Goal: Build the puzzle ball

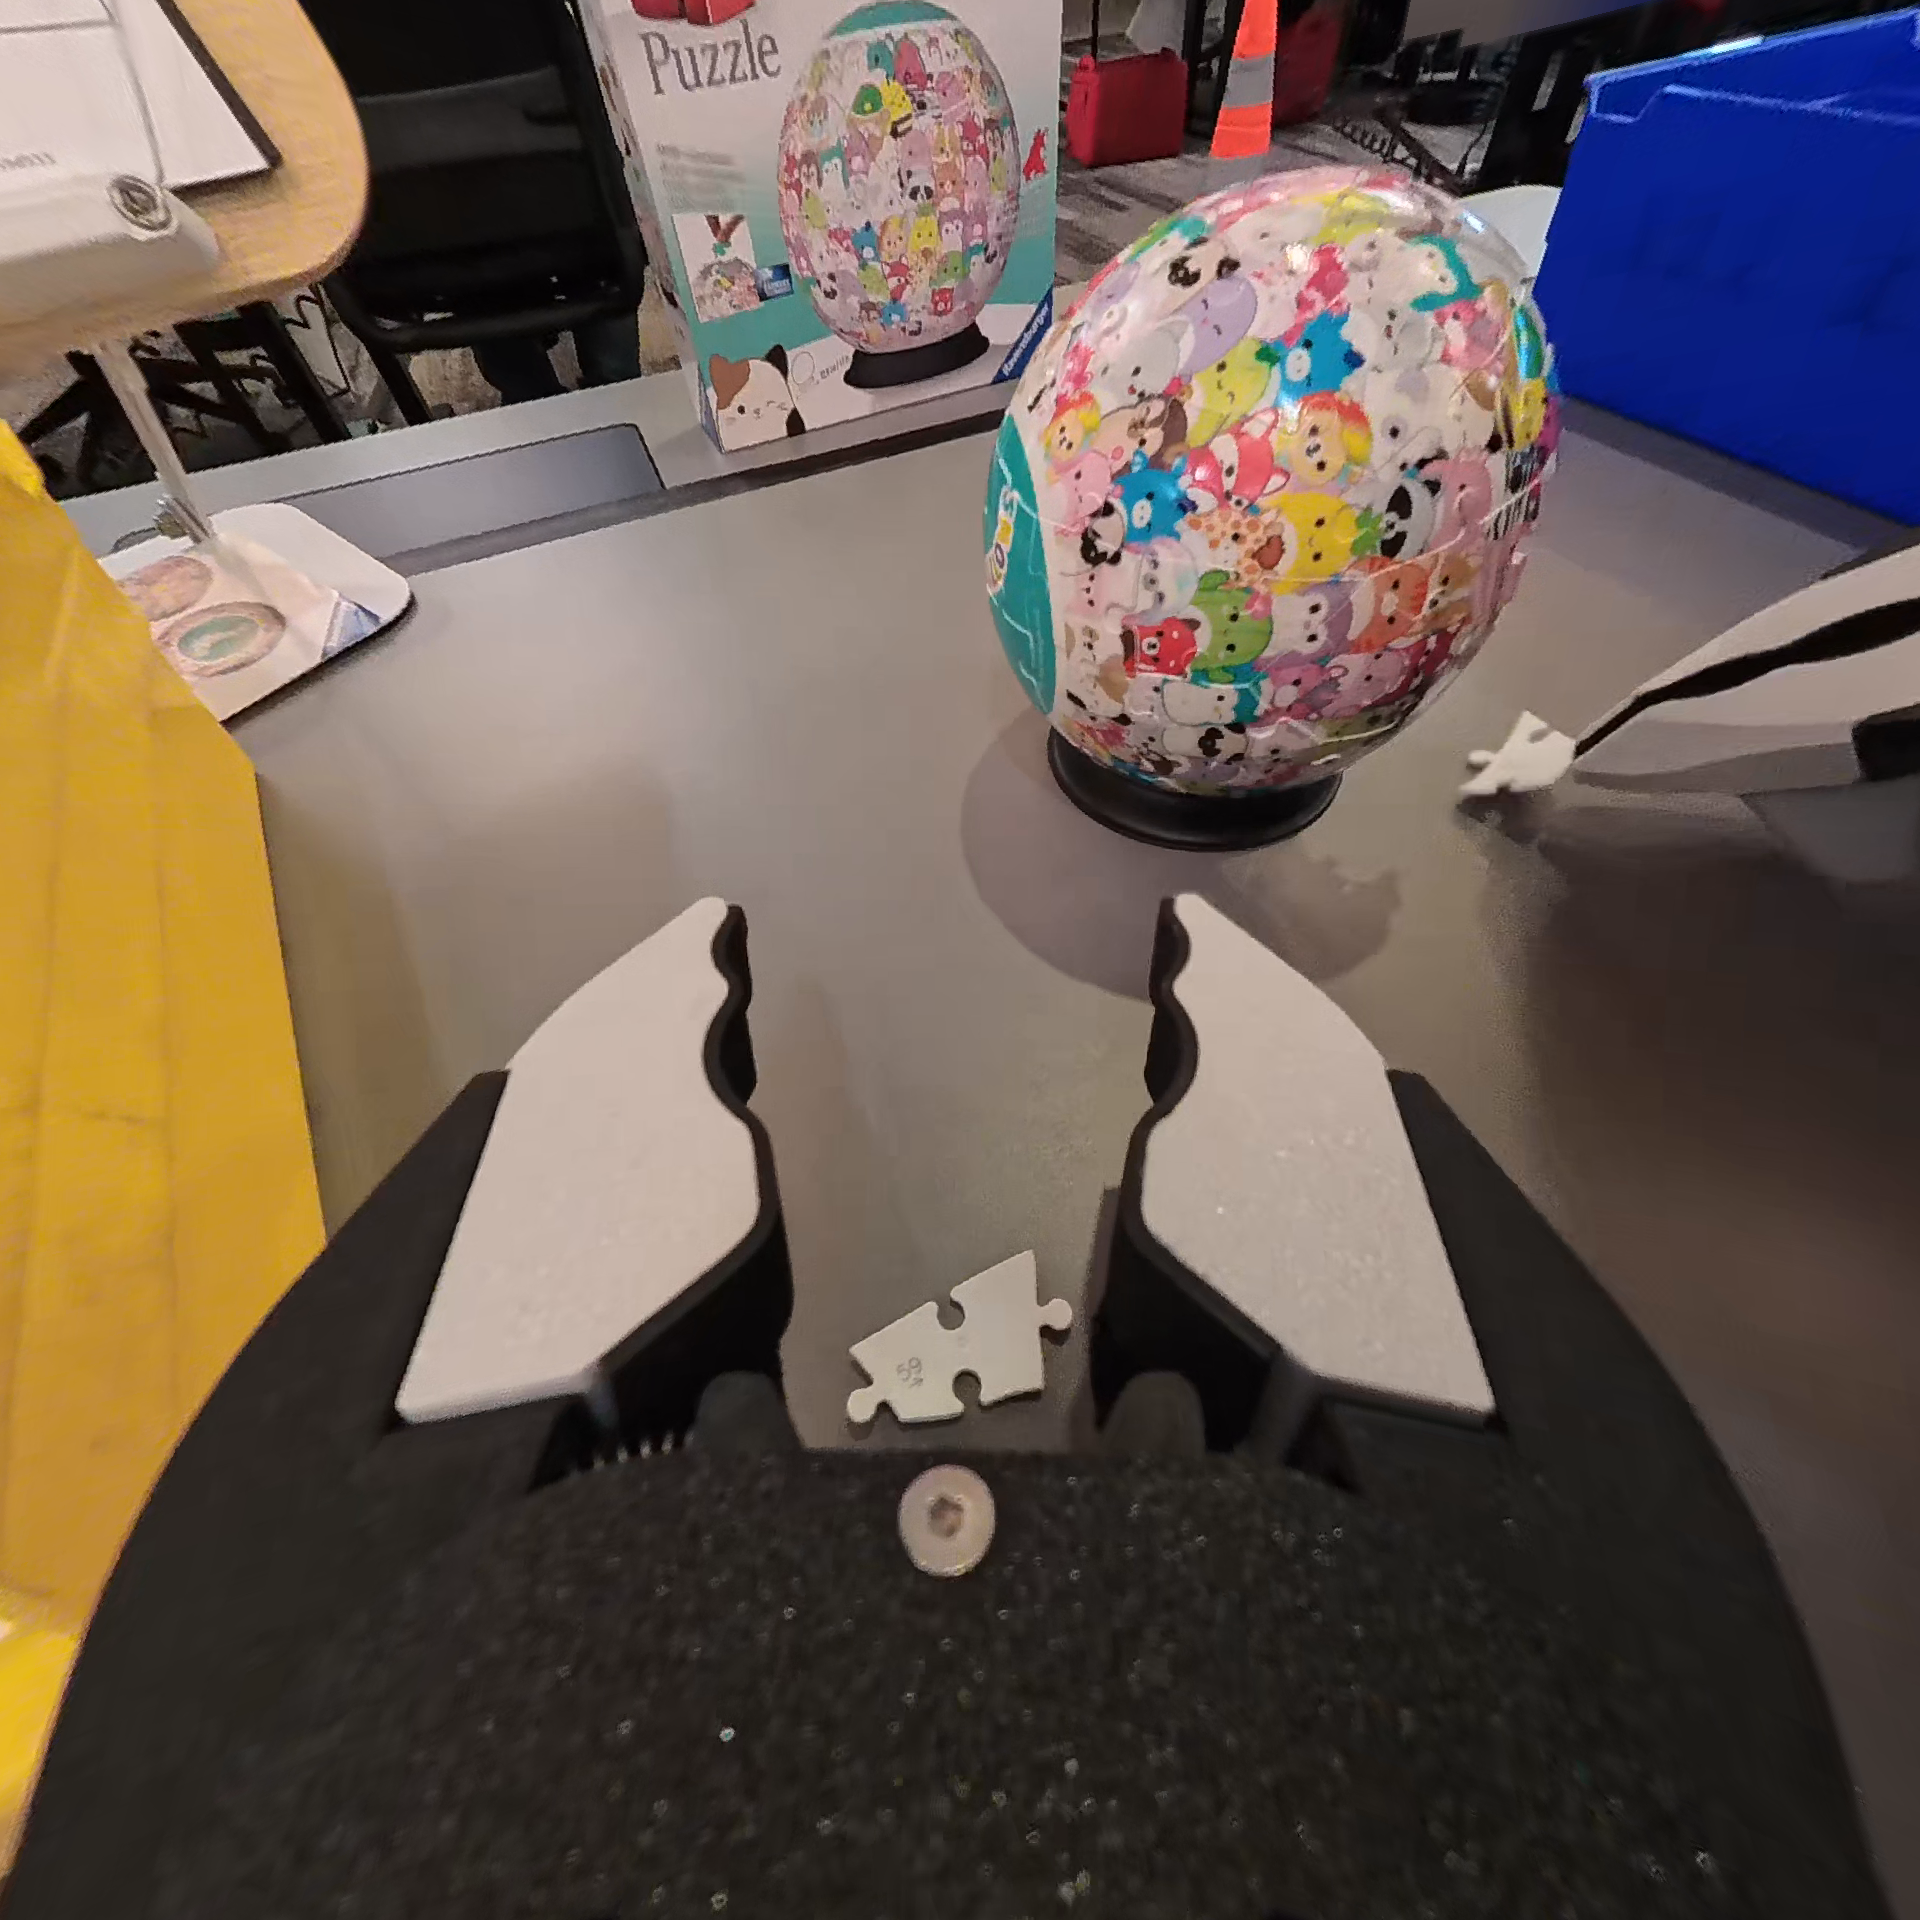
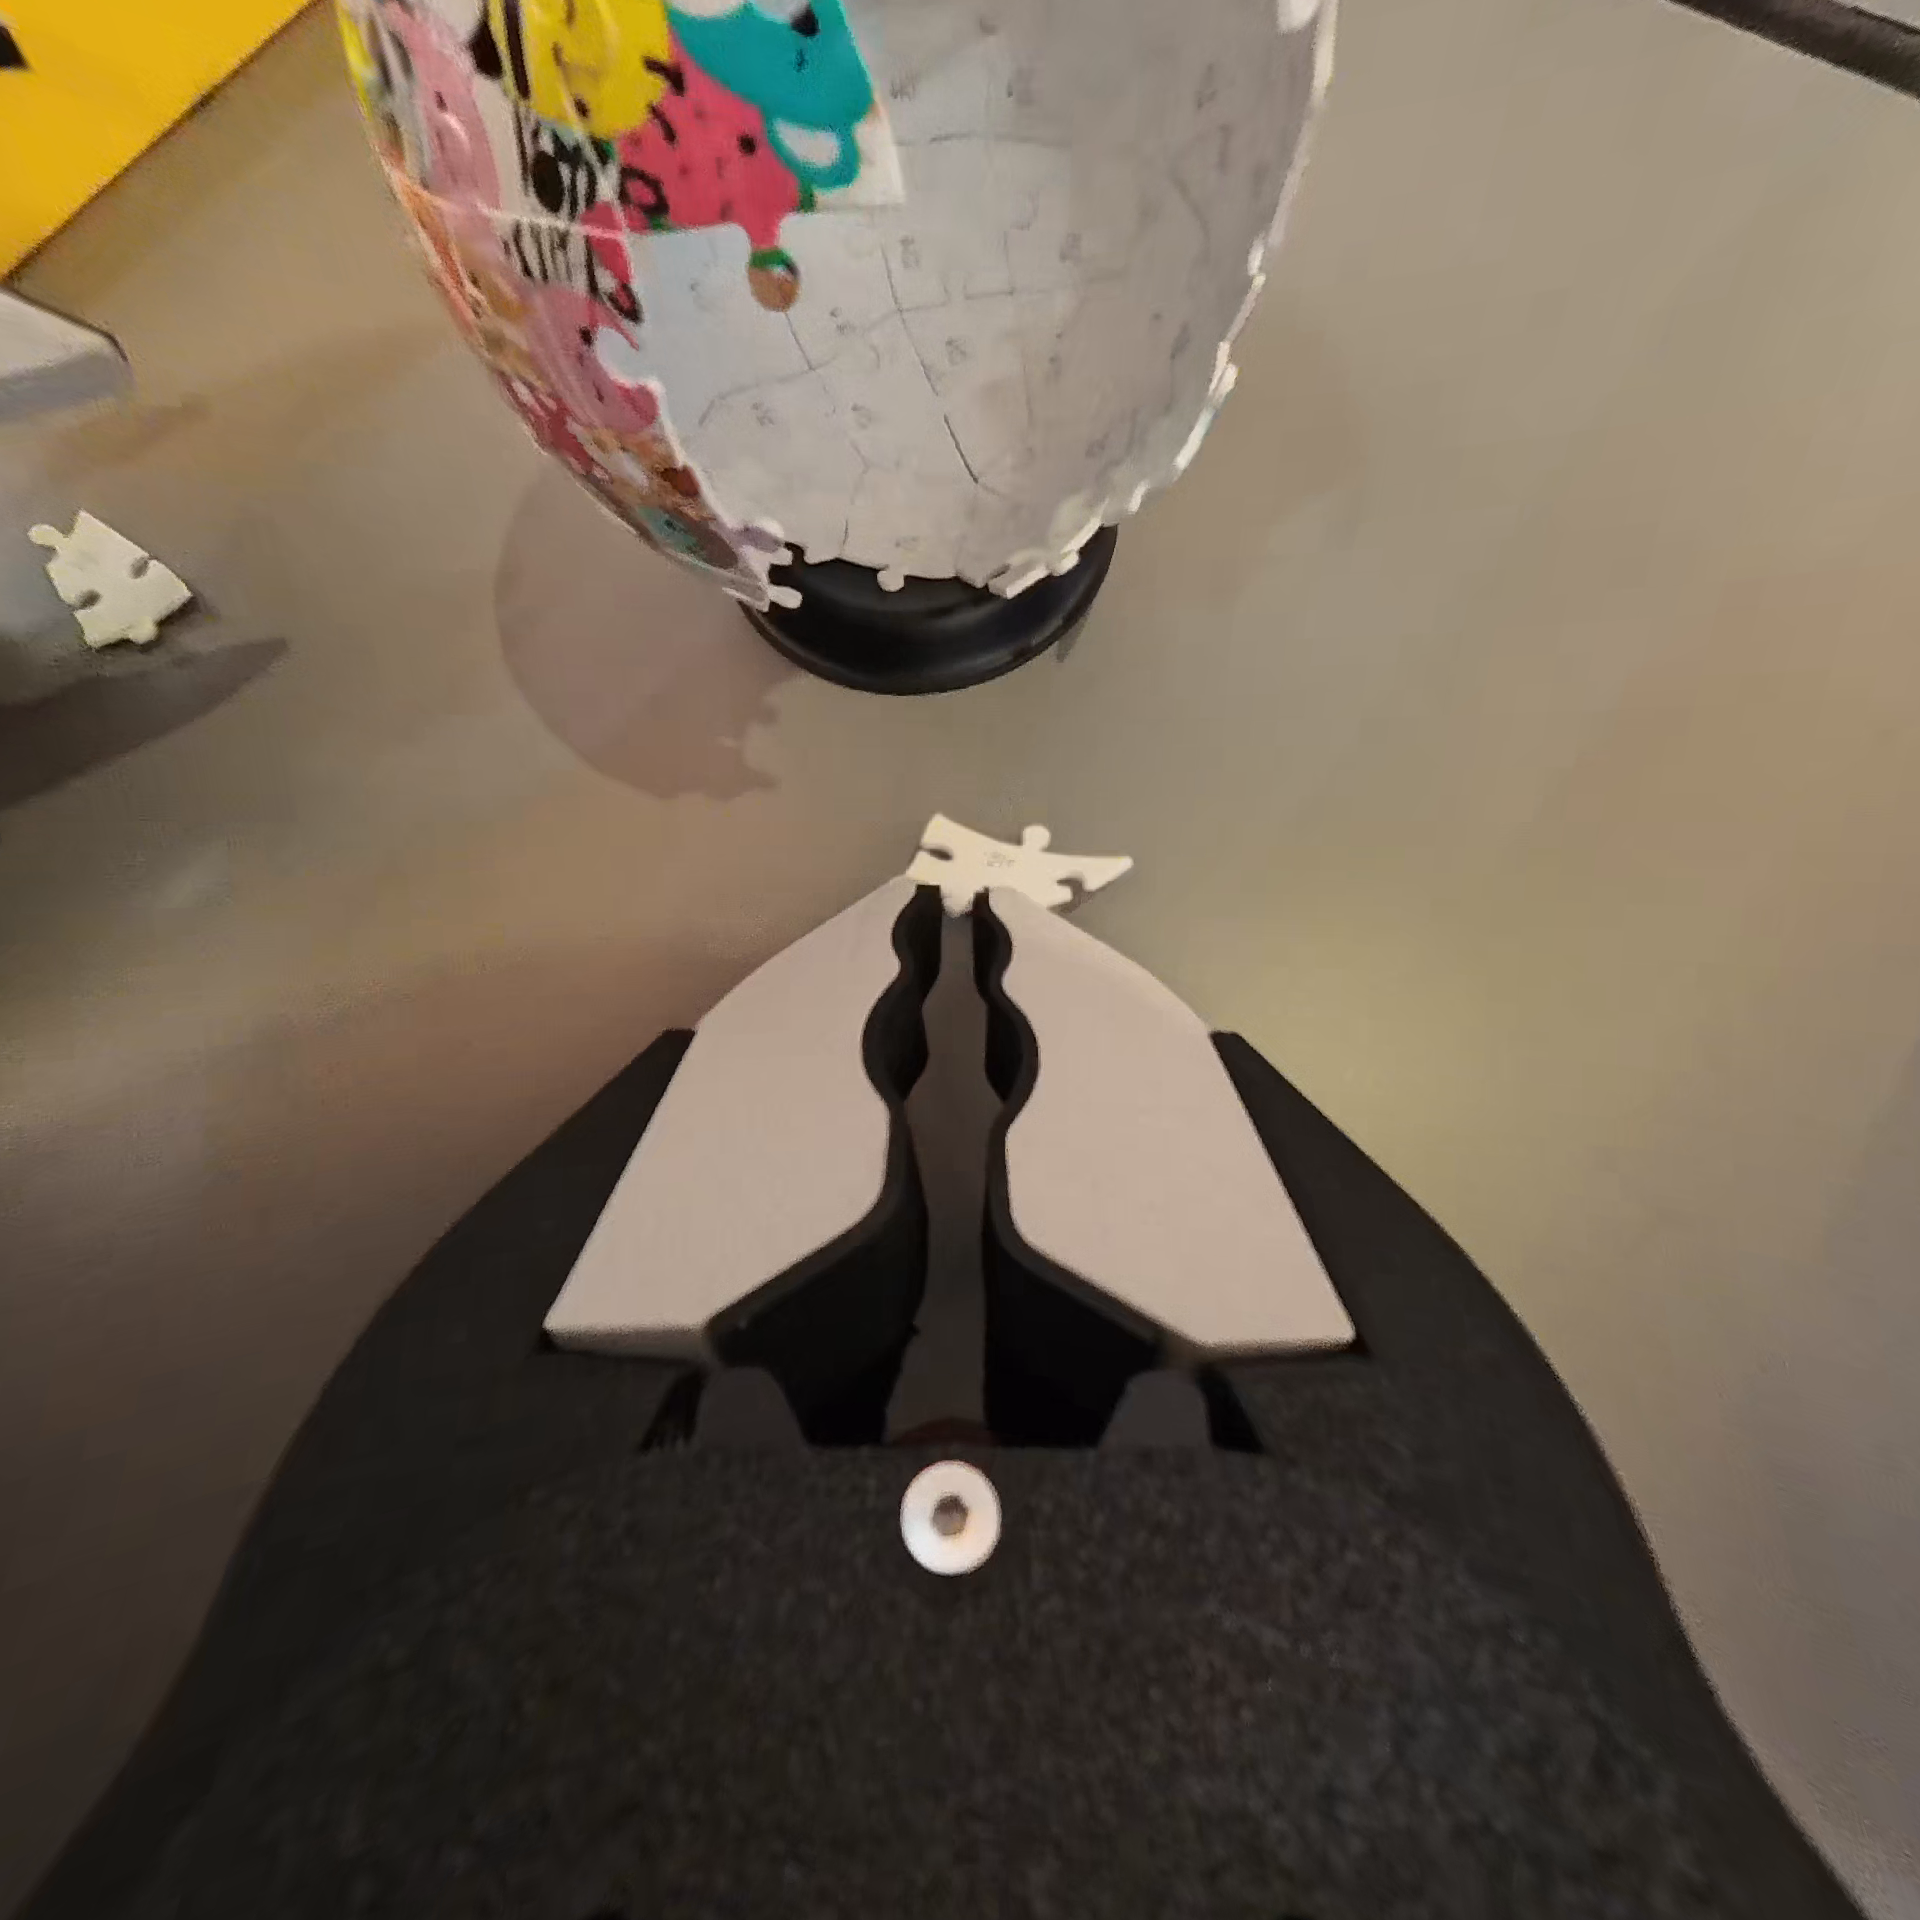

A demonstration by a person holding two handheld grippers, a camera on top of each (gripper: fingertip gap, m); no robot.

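Puzzle ball stands on a black ring stand on the grey table, ahead and to the right of the left gripper. Its printed outer face is turned toward the left wrist view. The right wrist view shows the other side: a large opening with a jagged edge exposes the white inner faces of the joined pieces.

Left gripper: fingers spread wide, nothing between the tips. It points forward over the table at a shallow downward angle. A loose piece lies white side up on the table, low between the finger bases; contact with the fingers cannot be determined.

Right gripper: fingers drawn almost together, pinching the near edge of a second white piece at the tips. The gripper points toward the stand and the lower edge of the opening, tilted down toward the table. In the left wrist view it enters from the right edge, tips low and near the table surface, to the right of the stand. Whether the pinched piece touches the table cannot be determined.

Puzzle box stands upright behind the ball. A blue bin sits at far right. A yellow object fills the left edge.
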